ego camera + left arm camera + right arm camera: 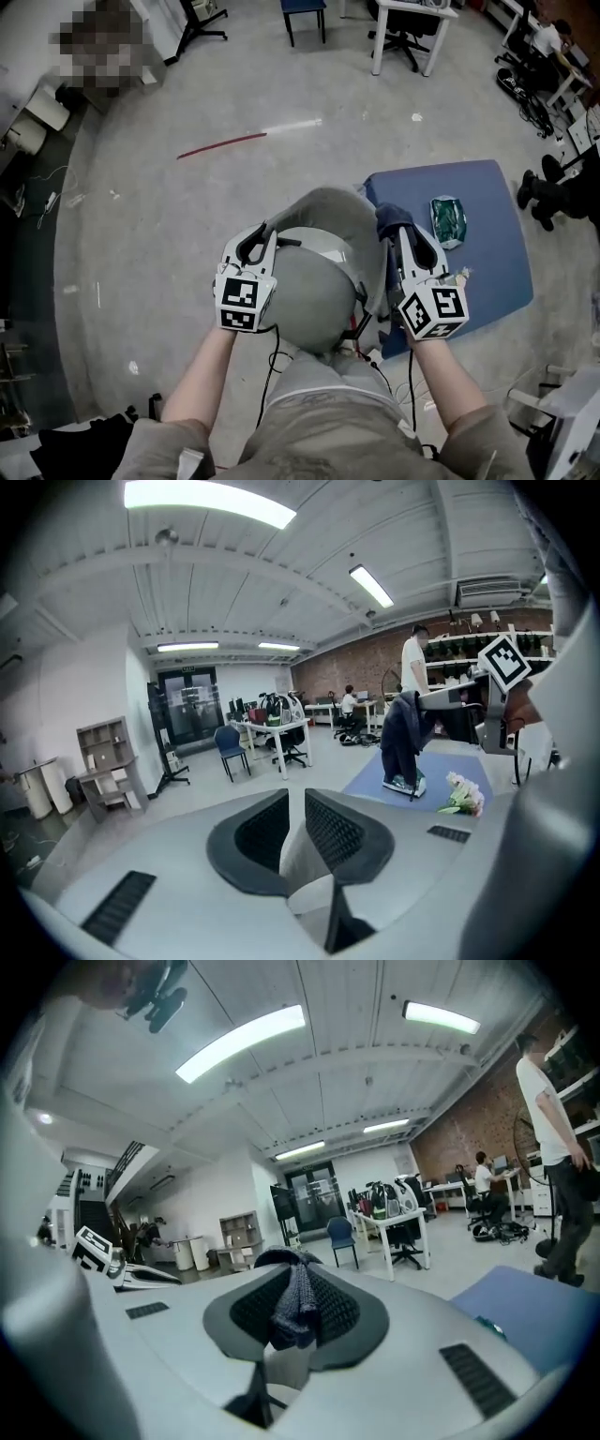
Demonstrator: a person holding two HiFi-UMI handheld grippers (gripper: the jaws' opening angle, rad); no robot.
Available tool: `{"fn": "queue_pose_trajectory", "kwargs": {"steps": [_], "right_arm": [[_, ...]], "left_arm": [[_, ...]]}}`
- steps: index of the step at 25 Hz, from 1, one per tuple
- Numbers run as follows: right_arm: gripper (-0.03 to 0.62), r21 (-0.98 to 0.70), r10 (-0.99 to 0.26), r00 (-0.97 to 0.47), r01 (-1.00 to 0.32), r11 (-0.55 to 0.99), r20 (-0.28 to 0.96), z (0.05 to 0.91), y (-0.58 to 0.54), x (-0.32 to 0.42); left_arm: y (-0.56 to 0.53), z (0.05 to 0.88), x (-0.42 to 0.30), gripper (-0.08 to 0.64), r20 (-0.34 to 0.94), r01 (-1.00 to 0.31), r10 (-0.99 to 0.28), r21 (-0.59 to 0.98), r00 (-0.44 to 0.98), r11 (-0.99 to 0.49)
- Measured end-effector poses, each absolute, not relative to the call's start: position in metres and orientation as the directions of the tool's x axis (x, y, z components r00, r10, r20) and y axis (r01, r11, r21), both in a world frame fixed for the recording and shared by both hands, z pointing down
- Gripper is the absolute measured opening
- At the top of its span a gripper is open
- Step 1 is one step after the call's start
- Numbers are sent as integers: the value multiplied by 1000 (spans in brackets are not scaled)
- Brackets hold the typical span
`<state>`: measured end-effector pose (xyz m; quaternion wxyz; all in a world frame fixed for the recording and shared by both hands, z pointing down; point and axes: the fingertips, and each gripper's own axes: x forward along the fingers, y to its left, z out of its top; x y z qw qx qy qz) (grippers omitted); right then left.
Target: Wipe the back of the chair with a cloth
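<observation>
The dark blue cloth [394, 218] is pinched in my right gripper [410, 236], which is shut on it. In the right gripper view the cloth [295, 1302] bunches between the pads and hangs down. My left gripper [253, 242] is held level with it to the left, its jaws a narrow gap apart with nothing between them [295, 808]. In the left gripper view the cloth [403, 738] dangles from the right gripper. Between the two grippers lies a grey rounded shape [328, 211]; I cannot tell whether it is the chair's back.
A blue mat [487, 272] lies on the floor at the right, with a green packet [448, 220] on it. Pink flowers [465, 794] lie at its edge. A red and white stick [248, 138] lies on the floor ahead. A white desk [412, 23], office chairs and people are farther off.
</observation>
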<state>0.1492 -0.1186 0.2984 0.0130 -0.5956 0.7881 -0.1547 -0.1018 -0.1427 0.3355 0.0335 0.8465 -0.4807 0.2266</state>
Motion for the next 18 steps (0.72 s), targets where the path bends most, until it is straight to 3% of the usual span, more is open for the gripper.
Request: {"fn": "queue_pose_trajectory", "kwargs": {"steps": [6, 14, 18], "right_arm": [[69, -74, -931, -365, -929, 364, 3, 216, -97, 130], [69, -32, -914, -389, -918, 395, -116, 154, -66, 123], [69, -7, -903, -396, -915, 403, -170, 122, -47, 126]], "left_arm": [[-127, 267, -87, 46, 307, -814, -818, -182, 487, -552], [-100, 195, -59, 43, 152, -776, -814, -247, 561, -581], [-84, 174, -55, 40, 120, -784, -802, -169, 585, -597]]}}
